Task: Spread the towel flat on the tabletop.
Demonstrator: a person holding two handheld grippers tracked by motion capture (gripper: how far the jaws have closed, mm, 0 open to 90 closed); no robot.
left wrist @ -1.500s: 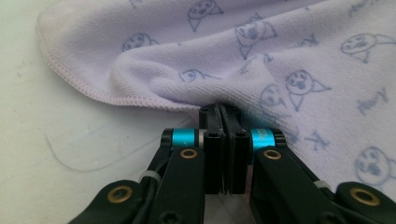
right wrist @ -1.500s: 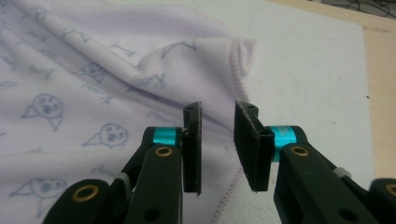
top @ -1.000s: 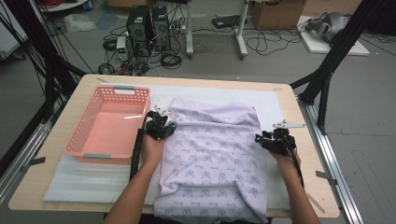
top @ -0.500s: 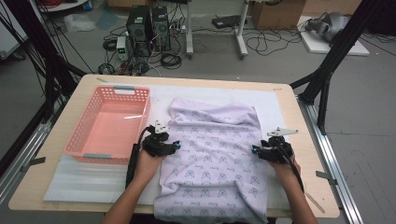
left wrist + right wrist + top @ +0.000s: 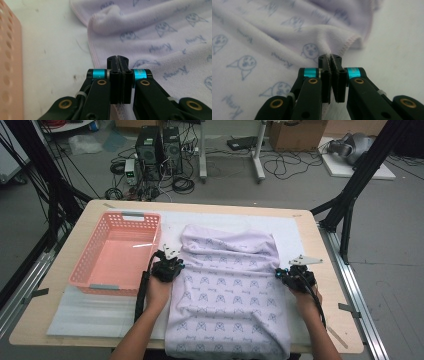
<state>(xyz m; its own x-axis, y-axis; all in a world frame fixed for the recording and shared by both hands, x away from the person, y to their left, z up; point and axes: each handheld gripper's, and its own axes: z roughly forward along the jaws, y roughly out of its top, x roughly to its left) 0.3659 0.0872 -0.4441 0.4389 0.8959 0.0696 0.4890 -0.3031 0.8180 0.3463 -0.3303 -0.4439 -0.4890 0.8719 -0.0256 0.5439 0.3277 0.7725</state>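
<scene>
A wooden table filled the middle of the high view, and a white mat covered most of its top. On the mat, in the centre and lower centre of the frame, lay a lilac towel with small printed faces and words. Its far edge was bunched into soft folds near the middle of the frame, and its near edge hung over the table edge at the bottom. A pink plastic basket with a perforated wall stood at the left of the towel, just beside it, and nothing was seen inside it.

The left gripper was at the left hem of the towel, between the towel and the basket. In the left gripper view its jaws were pressed together, and the pink-stitched hem ran down to them and came out again below them, so they were pinching the edge of the towel. The wall of the basket showed at the left edge of that view.

The right gripper was at the right hem of the towel, in the right centre of the high view. In the right gripper view its jaws were closed on a raised fold of the hem, and the cloth was drawn up in a small peak at the tips.
</scene>
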